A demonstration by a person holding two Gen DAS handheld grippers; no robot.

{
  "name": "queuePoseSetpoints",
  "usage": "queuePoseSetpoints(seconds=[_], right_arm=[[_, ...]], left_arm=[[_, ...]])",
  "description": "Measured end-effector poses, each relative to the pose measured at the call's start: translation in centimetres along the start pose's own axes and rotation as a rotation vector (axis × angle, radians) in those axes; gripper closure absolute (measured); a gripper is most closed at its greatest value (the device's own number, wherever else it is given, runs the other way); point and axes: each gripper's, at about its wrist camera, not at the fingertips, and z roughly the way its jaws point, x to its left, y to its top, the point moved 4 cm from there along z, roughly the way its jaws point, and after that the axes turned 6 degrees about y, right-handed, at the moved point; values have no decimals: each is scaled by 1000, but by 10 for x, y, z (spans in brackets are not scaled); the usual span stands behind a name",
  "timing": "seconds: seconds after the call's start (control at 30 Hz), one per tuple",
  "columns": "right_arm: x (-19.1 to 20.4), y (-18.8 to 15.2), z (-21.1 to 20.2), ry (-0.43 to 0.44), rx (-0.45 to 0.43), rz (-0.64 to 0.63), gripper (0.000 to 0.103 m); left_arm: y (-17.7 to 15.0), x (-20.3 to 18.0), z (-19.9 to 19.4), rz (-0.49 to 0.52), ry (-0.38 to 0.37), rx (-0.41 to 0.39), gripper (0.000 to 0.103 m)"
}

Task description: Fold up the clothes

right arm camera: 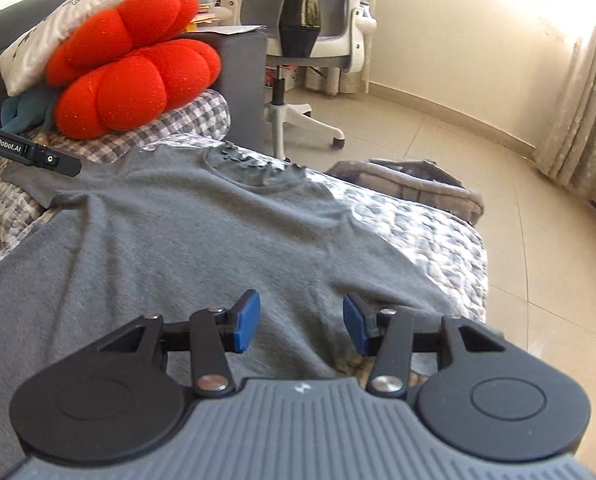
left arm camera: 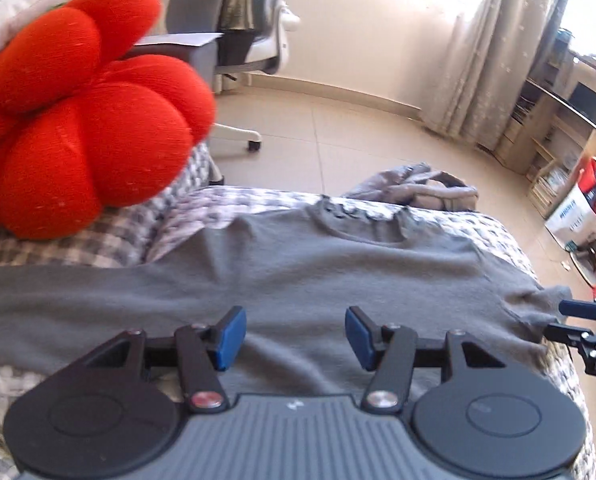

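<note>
- My left gripper (left arm camera: pixel 294 338) stands with its blue-padded jaws apart, nothing between them, poised above the grey cloth and not pinching it.
- My right gripper (right arm camera: pixel 302 324) is the same: blue pads parted, no cloth caught in the gap, hanging over the near edge of the garment.
- In the left wrist view the tips of my right gripper show at the right border, just beside a crumpled sleeve end; whether they touch it I cannot tell.
- The grey knitted short-sleeved T-shirt (right arm camera: pixel 186 232) lies spread flat, with its round neckline pointing away from me and one sleeve reaching out to each side.
- The shirt rests on a grey-and-white checked quilted cover (right arm camera: pixel 430 236) over a sofa or bed, which cannot be told apart here.
- A big red puffy flower-shaped cushion (left arm camera: pixel 78 120) sits at the far left of that cover, near the shirt's left sleeve, with a pale printed pillow (right arm camera: pixel 58 28) behind it.
- A crumpled grey bag or garment (right arm camera: pixel 410 188) lies on the floor just past the far edge of the cover.
- Beyond, a white and grey wheeled office chair (right arm camera: pixel 310 40) stands on a beige tiled floor (left arm camera: pixel 358 140), and pale curtains (left arm camera: pixel 498 48) hang at a bright window.
</note>
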Motion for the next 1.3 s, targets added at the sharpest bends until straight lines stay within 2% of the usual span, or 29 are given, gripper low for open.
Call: queuePoseSetpoints(seconds=[0.37,0.53,0.6,0.73,0.87,0.9,0.93,0.97,1.03,1.17,1.3], right_arm=[[-74,-49,-23,-95,-4,117,53],[-100,-76,-27,-98,3,192,53],[-106,-87,-26,-90,16,209,58],[-116,-101,-21,-100,22,224,82],[-124,-106,-19,-74,8,261,103],[-125,-106,-20,-80,3,260,103],[-126,-106,-21,-87,-1,258,103],[-127,-106,-23,-94,-8,257,103],[-135,-104,-35,-109,-34,260,103],[-148,-101,-59,-130,-75,267,103],[-148,-109,-61,-55,-64,305,100]], left_arm=[[-17,-140,29,247,-173,52,47],[-33,-199,35,397,-258,36,47],[-40,-220,37,464,-285,11,48],[-43,-253,45,527,-316,-28,60],[-43,-272,55,597,-299,-58,69],[-43,-276,57,617,-292,-67,72],[-43,-280,59,637,-284,-76,80],[-43,-283,60,659,-273,-82,92],[-41,-285,59,671,-265,-94,101],[-36,-278,49,648,-328,-99,102],[-32,-273,48,621,-360,-96,101]])
